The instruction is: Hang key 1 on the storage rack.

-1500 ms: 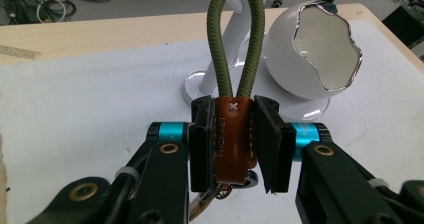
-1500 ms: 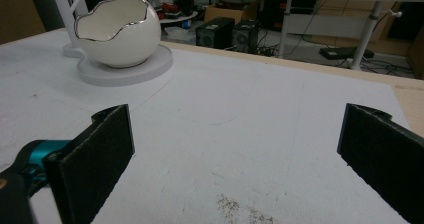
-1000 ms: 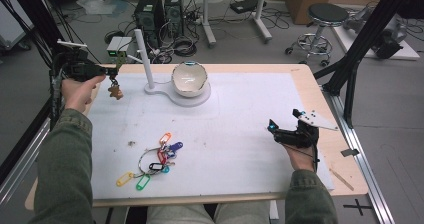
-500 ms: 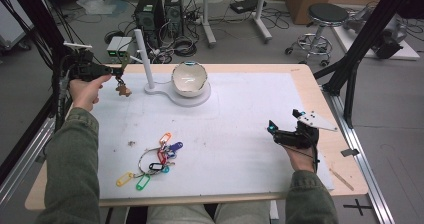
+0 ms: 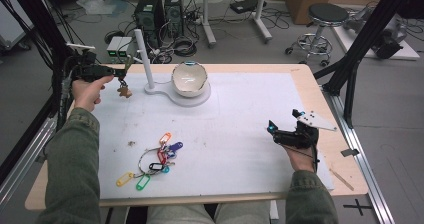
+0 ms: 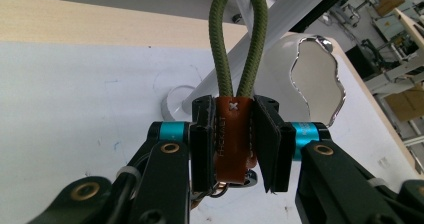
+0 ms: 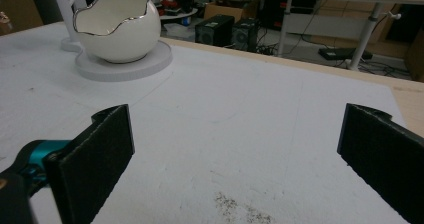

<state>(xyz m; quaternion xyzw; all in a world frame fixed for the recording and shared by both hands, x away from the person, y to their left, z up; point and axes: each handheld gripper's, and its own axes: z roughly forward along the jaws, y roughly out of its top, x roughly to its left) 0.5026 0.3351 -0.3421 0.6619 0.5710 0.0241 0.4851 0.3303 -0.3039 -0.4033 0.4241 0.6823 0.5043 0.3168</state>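
Note:
My left gripper (image 5: 118,74) is shut on a keychain (image 5: 123,89), held above the table's far left, just left of a white post (image 5: 142,59). In the left gripper view the jaws (image 6: 234,134) clamp its brown leather tab (image 6: 233,124), and a green cord loop (image 6: 235,39) sticks up beyond them. The post rises from a white base (image 5: 165,91) that carries an egg-shaped white bowl (image 5: 189,79). My right gripper (image 5: 273,129) rests at the table's right, open with nothing between the jaws (image 7: 240,149).
A bunch of keys with several coloured tags (image 5: 155,159) lies on the white mat (image 5: 235,114) near the front left. The bowl (image 7: 117,29) is far off to the left in the right gripper view. Dark crumbs (image 7: 240,209) dot the mat.
My left hand has shifted a little to the right with the keychain, closer to the white post. The right hand has stayed still.

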